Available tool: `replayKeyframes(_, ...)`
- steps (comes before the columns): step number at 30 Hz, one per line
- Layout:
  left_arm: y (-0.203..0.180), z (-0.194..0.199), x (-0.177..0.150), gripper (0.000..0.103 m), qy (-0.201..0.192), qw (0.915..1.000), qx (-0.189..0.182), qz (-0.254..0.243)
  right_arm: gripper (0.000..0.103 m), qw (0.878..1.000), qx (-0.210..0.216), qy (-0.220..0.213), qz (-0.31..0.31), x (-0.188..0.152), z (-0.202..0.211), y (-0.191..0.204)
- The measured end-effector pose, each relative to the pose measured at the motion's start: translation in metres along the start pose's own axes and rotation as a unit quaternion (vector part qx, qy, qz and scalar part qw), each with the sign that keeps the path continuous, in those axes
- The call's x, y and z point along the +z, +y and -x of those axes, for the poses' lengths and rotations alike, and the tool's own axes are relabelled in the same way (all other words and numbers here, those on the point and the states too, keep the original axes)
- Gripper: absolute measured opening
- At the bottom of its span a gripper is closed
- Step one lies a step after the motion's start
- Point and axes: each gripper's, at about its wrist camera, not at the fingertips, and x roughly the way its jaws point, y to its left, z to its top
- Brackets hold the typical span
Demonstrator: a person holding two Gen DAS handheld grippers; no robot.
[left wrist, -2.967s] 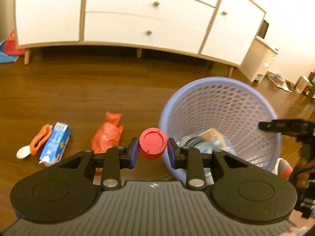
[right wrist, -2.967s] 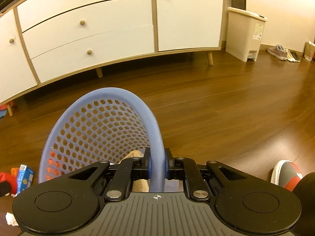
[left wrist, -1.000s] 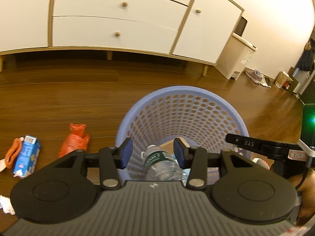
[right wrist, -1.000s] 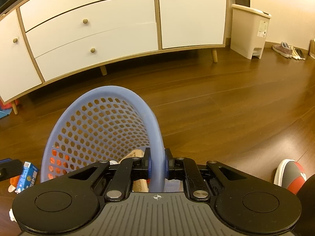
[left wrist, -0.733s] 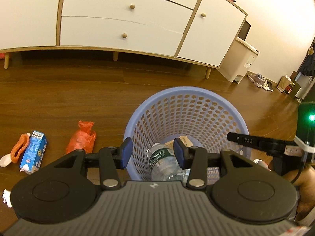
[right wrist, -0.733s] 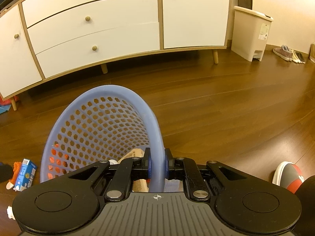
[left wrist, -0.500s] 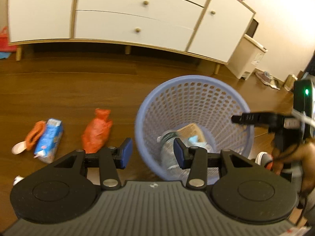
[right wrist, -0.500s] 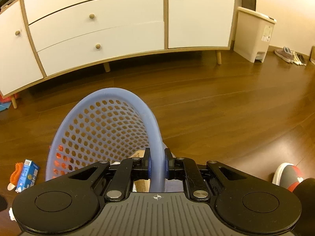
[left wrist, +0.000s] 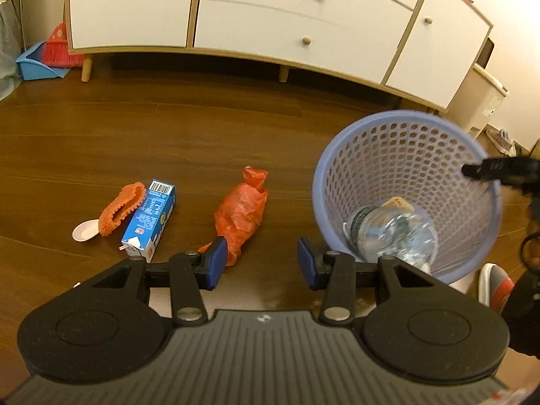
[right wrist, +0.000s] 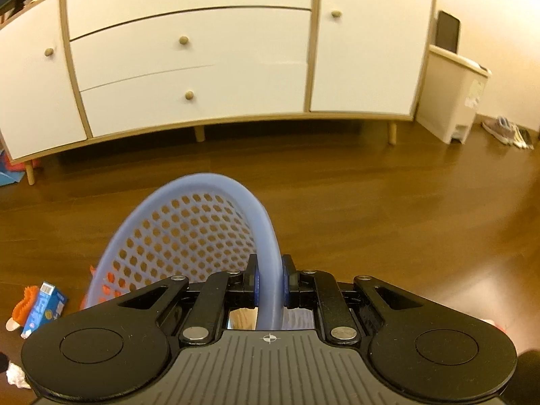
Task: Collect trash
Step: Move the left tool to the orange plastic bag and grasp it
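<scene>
My left gripper [left wrist: 259, 263] is open and empty, low over the wooden floor, just left of the lilac mesh basket [left wrist: 351, 155]. A clear plastic bottle [left wrist: 391, 233] lies inside the basket with other scraps. An orange plastic bag [left wrist: 241, 214] lies on the floor just beyond my left blue pad. Further left are a blue carton [left wrist: 148, 217], an orange ruffled scrap [left wrist: 121, 207] and a white spoon [left wrist: 83, 234]. My right gripper [right wrist: 269, 281] is shut on the basket [right wrist: 216, 182], clamped on its near rim. The carton [right wrist: 44, 307] shows at the lower left of the right wrist view.
A long white sideboard [left wrist: 270, 23] on wooden legs runs along the back wall. A white pedal bin [right wrist: 455, 98] and shoes [right wrist: 506, 131] stand at the right. A blue dustpan with a red brush [left wrist: 44, 57] sits at the far left. A crumpled white scrap [right wrist: 15, 374] lies near the right gripper.
The left gripper let the red-capped bottle drop into the basket, then swung left and down toward the orange bag. The right gripper kept its hold on the basket rim.
</scene>
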Motion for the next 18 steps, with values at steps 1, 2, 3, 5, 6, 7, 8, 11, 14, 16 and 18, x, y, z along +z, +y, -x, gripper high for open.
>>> replayKeyframes(1, 0.003, -0.007, -0.001, 0.04, 0.002, 1.0, -0.001, 0.001, 0.009, 1.0, 0.003, -0.004, 0.004, 0.002, -0.003, 0.001)
replayKeyframes(2, 0.005, -0.016, -0.001, 0.04, 0.006, 1.0, 0.001, 0.004, 0.009, 1.0, 0.005, -0.006, 0.006, 0.005, -0.006, 0.002)
replayKeyframes(3, 0.007, -0.023, -0.001, 0.04, 0.011, 0.9999, 0.002, 0.005, 0.009, 1.0, 0.007, -0.009, 0.008, 0.007, -0.008, 0.002)
replayKeyframes(5, 0.009, -0.04, -0.001, 0.04, 0.022, 0.9997, 0.005, 0.008, 0.009, 1.0, 0.01, -0.012, 0.007, 0.012, -0.013, 0.004)
replayKeyframes(6, 0.01, -0.047, -0.002, 0.04, 0.026, 0.9996, 0.006, 0.008, 0.009, 1.0, 0.012, -0.014, 0.007, 0.014, -0.016, 0.004)
replayKeyframes(7, 0.01, -0.055, -0.002, 0.04, 0.031, 0.9995, 0.007, 0.007, 0.009, 1.0, 0.014, -0.016, 0.01, 0.015, -0.018, 0.004)
replayKeyframes(8, 0.011, -0.063, -0.002, 0.04, 0.034, 0.9994, 0.007, 0.006, 0.009, 1.0, 0.016, -0.018, 0.011, 0.017, -0.02, 0.005)
replayKeyframes(11, 0.015, -0.081, 0.001, 0.04, 0.039, 0.9992, 0.005, 0.009, 0.009, 0.999, 0.018, -0.027, 0.017, 0.025, -0.028, 0.007)
replayKeyframes(14, 0.018, -0.094, 0.005, 0.04, 0.037, 0.9992, 0.005, 0.015, 0.009, 0.999, 0.016, -0.039, 0.027, 0.032, -0.035, 0.009)
replayKeyframes(16, 0.021, -0.101, 0.007, 0.04, 0.035, 0.9992, 0.005, 0.017, 0.009, 0.998, 0.011, -0.053, 0.036, 0.034, -0.038, 0.01)
replayKeyframes(18, 0.022, -0.108, 0.008, 0.04, 0.035, 0.9992, 0.007, 0.015, 0.009, 0.997, 0.007, -0.059, 0.041, 0.033, -0.041, 0.007)
